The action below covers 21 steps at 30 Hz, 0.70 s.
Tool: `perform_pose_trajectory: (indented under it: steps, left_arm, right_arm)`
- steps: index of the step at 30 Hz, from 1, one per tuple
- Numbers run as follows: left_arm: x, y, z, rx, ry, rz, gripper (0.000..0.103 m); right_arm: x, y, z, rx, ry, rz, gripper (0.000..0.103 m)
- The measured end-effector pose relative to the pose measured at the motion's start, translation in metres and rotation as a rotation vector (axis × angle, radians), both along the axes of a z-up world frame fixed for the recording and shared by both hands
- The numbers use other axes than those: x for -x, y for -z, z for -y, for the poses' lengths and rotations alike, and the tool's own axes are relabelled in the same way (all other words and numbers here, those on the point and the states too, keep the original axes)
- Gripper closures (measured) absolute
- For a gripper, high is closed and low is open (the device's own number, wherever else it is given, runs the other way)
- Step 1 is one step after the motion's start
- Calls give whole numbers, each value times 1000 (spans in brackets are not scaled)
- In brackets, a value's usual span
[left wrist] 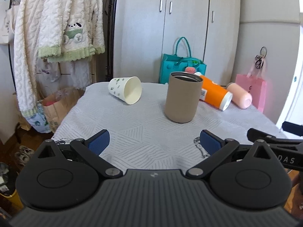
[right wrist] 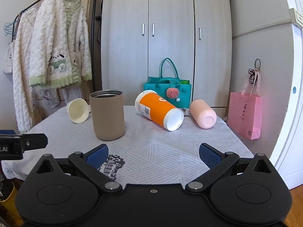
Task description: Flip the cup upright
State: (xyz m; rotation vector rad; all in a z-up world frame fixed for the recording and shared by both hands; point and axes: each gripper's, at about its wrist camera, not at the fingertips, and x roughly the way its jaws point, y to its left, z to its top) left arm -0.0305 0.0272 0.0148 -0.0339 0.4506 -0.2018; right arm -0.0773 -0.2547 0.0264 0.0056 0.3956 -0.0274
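Tan cup [left wrist: 182,97] stands upright, mouth up, mid-frame in left view, ahead of & apart from left gripper [left wrist: 154,144], whose blue pads [left wrist: 99,141] are spread wide w/ nothing between; in right view it sits left of center, up-left of right gripper [right wrist: 153,154], also wide & empty. White paper cup [left wrist: 126,90], orange cup [right wrist: 159,110] & pink cup [right wrist: 203,113] lie on their sides on the table cloth [left wrist: 144,130]. Right view shows the teal bag [right wrist: 167,91] whole w/ watermelon charm; left view shows something pink poking from its top, contents otherwise unclear.
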Motion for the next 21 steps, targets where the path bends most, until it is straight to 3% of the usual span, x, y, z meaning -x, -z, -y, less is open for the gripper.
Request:
perform_pose_trajectory:
  steps: [21]
  left_arm:
    - [-4,2,-3,-10,-1,36,0]
  right_arm:
    - [4,-2,-10,50,8,34,0]
